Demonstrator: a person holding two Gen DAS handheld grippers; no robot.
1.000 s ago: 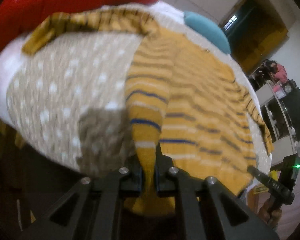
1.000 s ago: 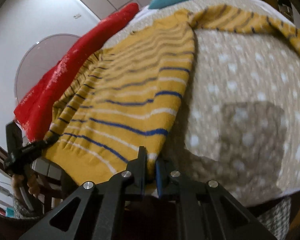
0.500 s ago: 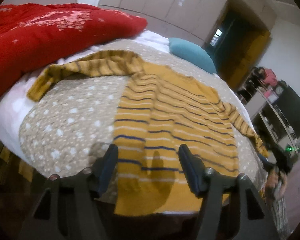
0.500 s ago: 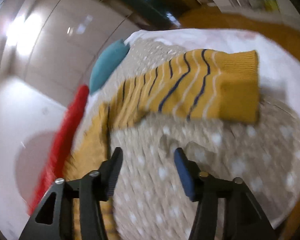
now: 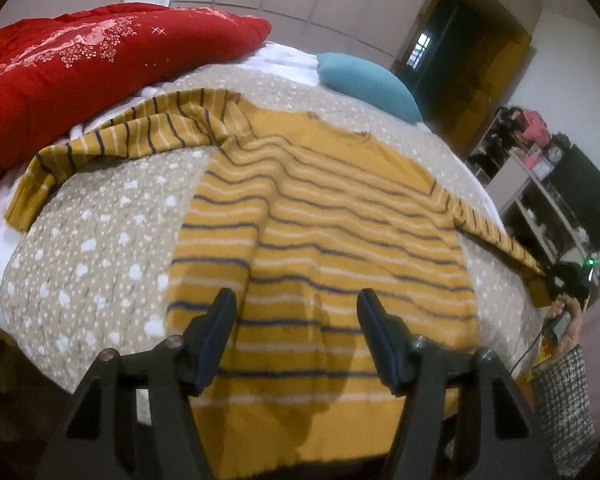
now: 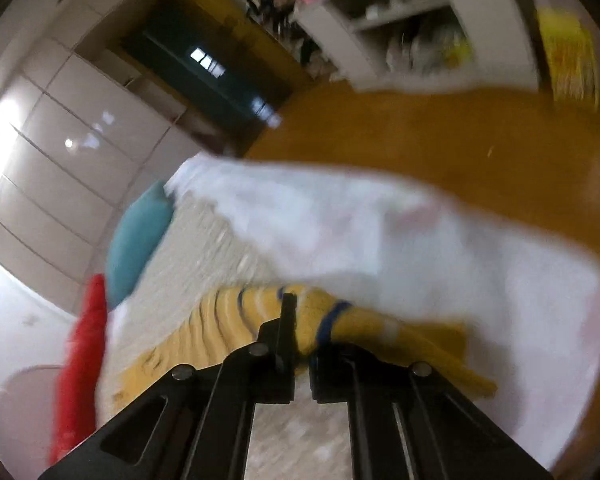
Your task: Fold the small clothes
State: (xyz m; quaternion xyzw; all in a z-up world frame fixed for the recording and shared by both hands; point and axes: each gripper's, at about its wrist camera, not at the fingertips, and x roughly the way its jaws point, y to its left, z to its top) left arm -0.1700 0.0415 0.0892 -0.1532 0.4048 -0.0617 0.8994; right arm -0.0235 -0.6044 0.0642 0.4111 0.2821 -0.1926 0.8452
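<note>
Your striped sweater lies face up and spread flat on the dotted bedspread, its hem at the near edge of the bed and its neck toward the teal pillow. The step in hand looks like the sleeve fold: carry the right sleeve low and across the body, keeping it taut so the shoulder creases straight, and lay the cuff inside the side seam. Your right gripper is closed on that sleeve's cuff at the bed's right edge, though the view is blurred. Your left gripper hovers above the hem with its jaws wide apart, holding nothing; the left sleeve lies untouched beside the red quilt.
</note>
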